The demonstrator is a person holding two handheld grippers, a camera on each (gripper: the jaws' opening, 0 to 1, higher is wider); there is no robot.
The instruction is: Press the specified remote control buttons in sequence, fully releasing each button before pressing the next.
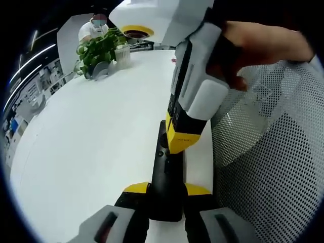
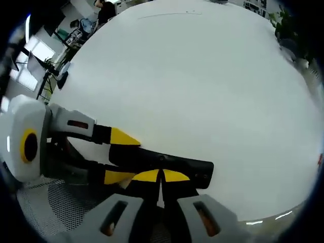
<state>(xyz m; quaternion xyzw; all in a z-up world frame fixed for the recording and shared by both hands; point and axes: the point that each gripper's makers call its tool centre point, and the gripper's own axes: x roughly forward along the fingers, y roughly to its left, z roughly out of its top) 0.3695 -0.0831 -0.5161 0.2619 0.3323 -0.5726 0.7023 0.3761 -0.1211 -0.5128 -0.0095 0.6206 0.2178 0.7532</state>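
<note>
A black remote (image 1: 166,177) is clamped between the yellow-tipped jaws of the left gripper (image 1: 167,190) and lies along the edge of a white table (image 1: 91,147). The right gripper (image 2: 162,175), its jaws brought together, is set tip-down on the remote's upper face. A potted plant (image 1: 98,50) is seen far across the table.

Slim black remote (image 1: 165,174) lies flat near table edge (image 1: 205,157).

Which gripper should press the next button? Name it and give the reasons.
Right. The left gripper is shut on the remote, holding it at the table edge. The right gripper, jaws together, has its tips on the remote's top face, so it is probably placed to press.
</note>
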